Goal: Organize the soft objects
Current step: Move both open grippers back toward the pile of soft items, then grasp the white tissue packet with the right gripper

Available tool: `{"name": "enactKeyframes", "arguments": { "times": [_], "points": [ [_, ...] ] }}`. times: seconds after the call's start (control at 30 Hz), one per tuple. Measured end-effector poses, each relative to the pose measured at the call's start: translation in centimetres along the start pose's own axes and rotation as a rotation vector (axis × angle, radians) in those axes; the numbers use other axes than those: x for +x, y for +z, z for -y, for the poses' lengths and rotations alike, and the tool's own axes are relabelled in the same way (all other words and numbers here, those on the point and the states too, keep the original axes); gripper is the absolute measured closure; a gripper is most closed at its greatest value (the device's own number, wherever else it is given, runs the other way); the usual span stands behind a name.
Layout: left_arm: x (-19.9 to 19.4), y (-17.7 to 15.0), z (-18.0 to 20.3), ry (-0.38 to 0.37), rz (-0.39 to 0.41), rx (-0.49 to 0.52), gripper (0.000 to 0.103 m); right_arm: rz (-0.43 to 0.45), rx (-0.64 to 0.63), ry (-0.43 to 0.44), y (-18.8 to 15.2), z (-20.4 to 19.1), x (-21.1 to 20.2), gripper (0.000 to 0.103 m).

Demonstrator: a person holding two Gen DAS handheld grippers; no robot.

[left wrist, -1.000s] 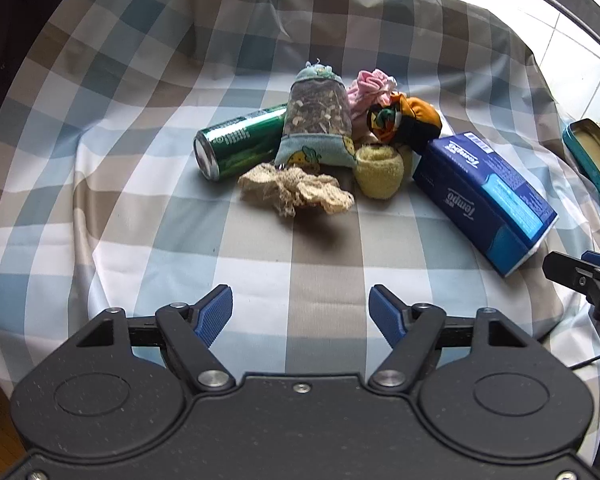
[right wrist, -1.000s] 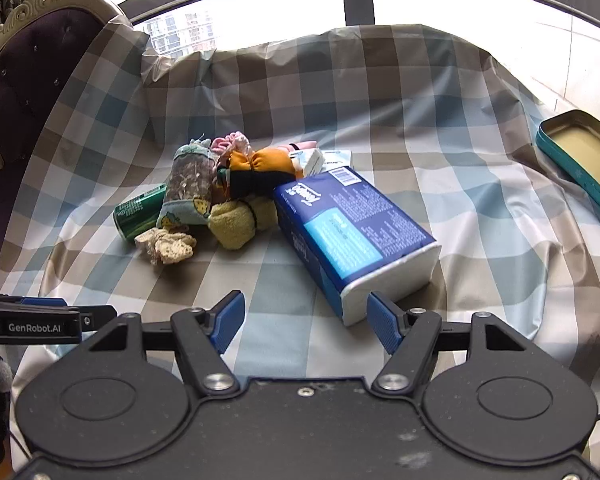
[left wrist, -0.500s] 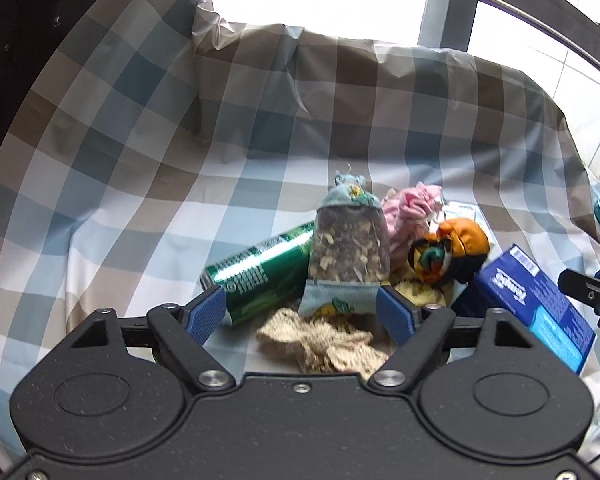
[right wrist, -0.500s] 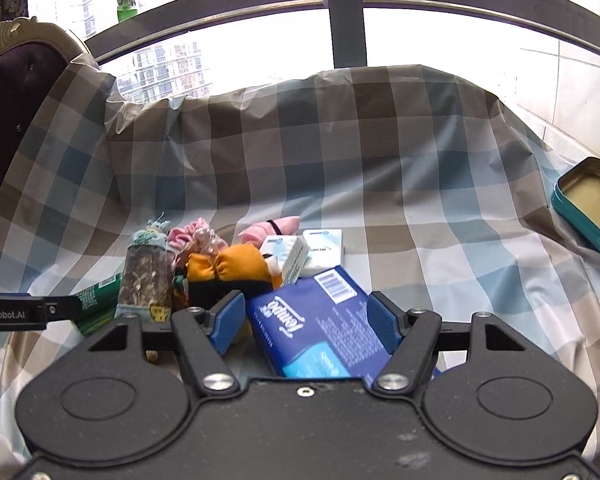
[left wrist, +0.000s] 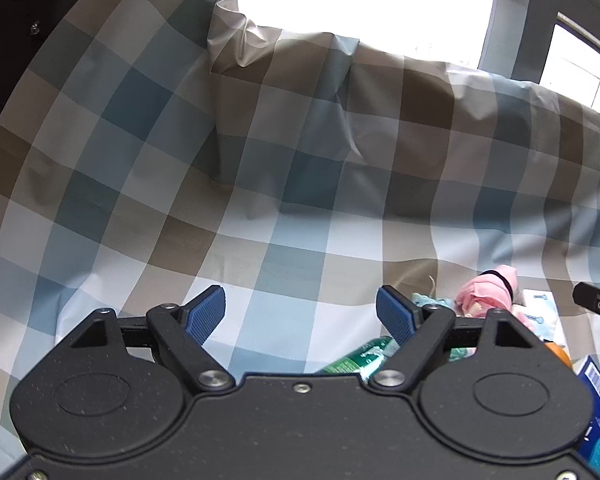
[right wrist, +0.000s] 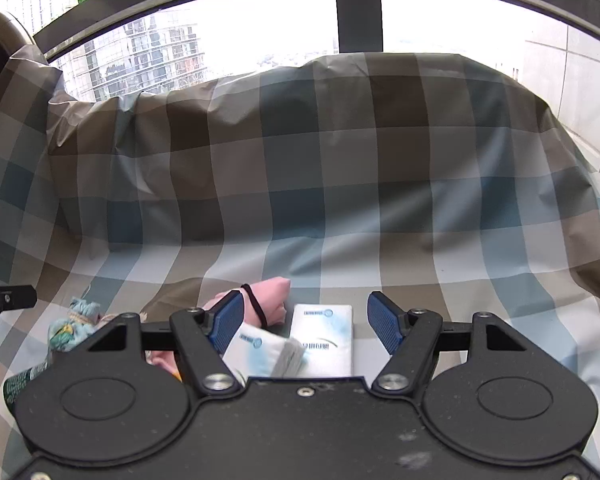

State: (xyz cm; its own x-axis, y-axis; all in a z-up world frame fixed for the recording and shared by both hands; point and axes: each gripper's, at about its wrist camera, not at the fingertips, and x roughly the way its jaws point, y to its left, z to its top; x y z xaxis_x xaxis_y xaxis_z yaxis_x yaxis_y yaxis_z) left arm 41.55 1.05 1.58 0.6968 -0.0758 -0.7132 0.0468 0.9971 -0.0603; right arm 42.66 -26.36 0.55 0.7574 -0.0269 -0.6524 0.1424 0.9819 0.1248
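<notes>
**A:** Over the checked cloth (right wrist: 340,240), my right gripper (right wrist: 304,322) stands with its blue pads spread wide and nothing between them; below and between them lie two white tissue packs (right wrist: 324,332), one flat, one tilted against it; the pink cloth bundle (right wrist: 268,300), banded with a black hair tie, sits just beside my left-hand pad. My left gripper (left wrist: 300,312) is likewise wide and empty, over bare cloth; the green can (left wrist: 360,356) and the pink bundle (left wrist: 488,296) show low at its right, partly hidden by the body.

**B:** Where is the risk, as you judge it?

**A:** Chiefly in what I cannot see; both cameras look over the heap, so most of the soft things are under my own housings; a descent from here would be half blind. If I close on the tilted pack, I judge it may slip off its neighbour, or I may pinch both; the bundle may catch a pad by its tie.

**B:** And the left?

**A:** The can is hard and round; a nudge from my right-hand pad could roll it into the small printed pouch (right wrist: 72,328). The two grippers are also near each other; the tip of one shows at the edge of the other's view, so they could collide over the heap.
</notes>
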Motion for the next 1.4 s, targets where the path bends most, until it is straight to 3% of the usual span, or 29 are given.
{"name": "enactKeyframes", "arguments": {
  "times": [0.37, 0.6, 0.7, 0.87, 1.4],
  "points": [
    [5.4, -0.3, -1.8, 0.021, -0.13, 0.013, 0.025, -0.098, -0.038, -0.06, 2.5, -1.1, 10.0, 0.034],
    [7.6, -1.2, -2.3, 0.002, -0.226, 0.045, 0.029, -0.219, -0.003, -0.045, 2.7, -0.7, 13.0, 0.034],
    [8.0, -1.4, -2.3, 0.01, -0.238, 0.052, 0.032, -0.257, 0.002, -0.043, 2.7, -0.6, 13.7, 0.034],
    [7.4, -1.2, -2.9, -0.044, -0.252, 0.037, 0.037, -0.345, -0.065, -0.02, 1.7, -1.7, 14.0, 0.035],
    [5.4, -3.0, -2.4, -0.165, -0.296, 0.02, 0.037, -0.354, -0.15, -0.01, -0.7, -3.2, 11.3, 0.036]
  ]
}}
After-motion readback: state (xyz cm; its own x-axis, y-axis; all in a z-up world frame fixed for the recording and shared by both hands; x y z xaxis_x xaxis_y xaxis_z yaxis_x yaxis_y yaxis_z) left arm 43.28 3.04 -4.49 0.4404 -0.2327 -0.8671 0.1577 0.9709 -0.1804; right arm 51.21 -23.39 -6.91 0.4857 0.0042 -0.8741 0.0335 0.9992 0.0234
